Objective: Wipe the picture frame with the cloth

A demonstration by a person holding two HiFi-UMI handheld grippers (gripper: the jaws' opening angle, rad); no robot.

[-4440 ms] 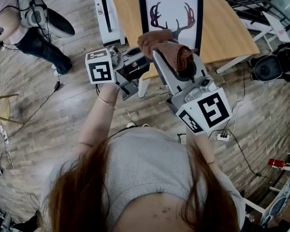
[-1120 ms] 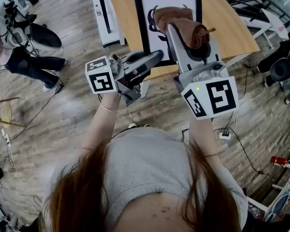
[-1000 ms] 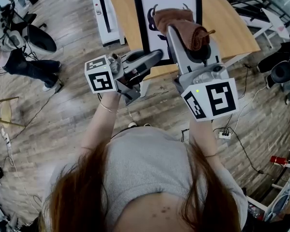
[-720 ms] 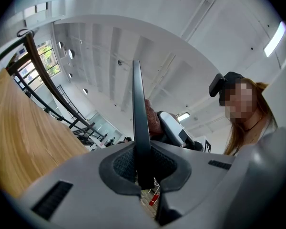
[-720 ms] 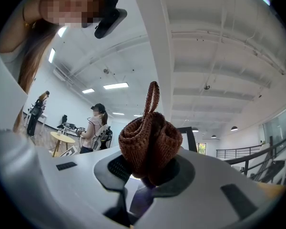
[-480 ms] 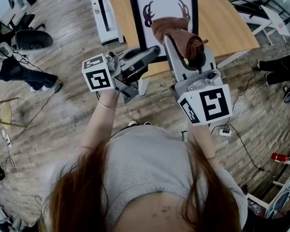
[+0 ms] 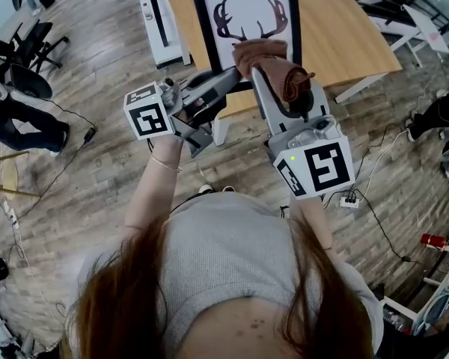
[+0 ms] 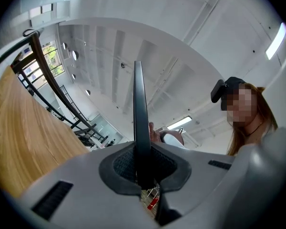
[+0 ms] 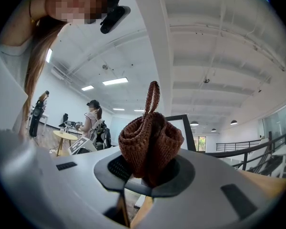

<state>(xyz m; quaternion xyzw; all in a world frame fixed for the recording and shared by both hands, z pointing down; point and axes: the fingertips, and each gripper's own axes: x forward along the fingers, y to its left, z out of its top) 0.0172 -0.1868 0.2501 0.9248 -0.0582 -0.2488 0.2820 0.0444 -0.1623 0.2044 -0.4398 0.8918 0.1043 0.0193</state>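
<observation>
- The wood-plank floor (image 7: 67,200) fills most of the head view, with cables trailing over it at 3 o'clock and at 9 o'clock.
- The bench (image 7: 344,32), a pale wooden top on white legs, lies at 12 o'clock in the head view.
- Another person (image 7: 15,122) stands on the floor at 9 o'clock. We see little more than dark trousers at the picture's edge.
- The picture frame (image 7: 243,10) has a black border and a white sheet printed with dark antlers. It stands up over the near part of the bench at 12 o'clock, its face turned towards us (the grippers cover its lower edge, so we cannot tell whether it rests on the wood).
- The right gripper (image 9: 150,178) reaches up from 4 o'clock towards the frame's 5 o'clock corner. Its fingers are pinched on the bunched bottom of the cloth, which fills the gap between them.
- The left gripper (image 8: 143,178) comes in from 10 o'clock and meets the frame at its 7 o'clock corner. In the left gripper view its fingers are closed on the frame's black edge, which we see edge-on as a thin dark blade rising towards 12 o'clock.
- The cloth (image 7: 266,54) is a reddish-brown knitted wad with a small loop standing up at its 12 o'clock. In the head view it lies over the frame's 5 o'clock corner, just below the antlers. We cannot tell whether it touches the frame.
</observation>
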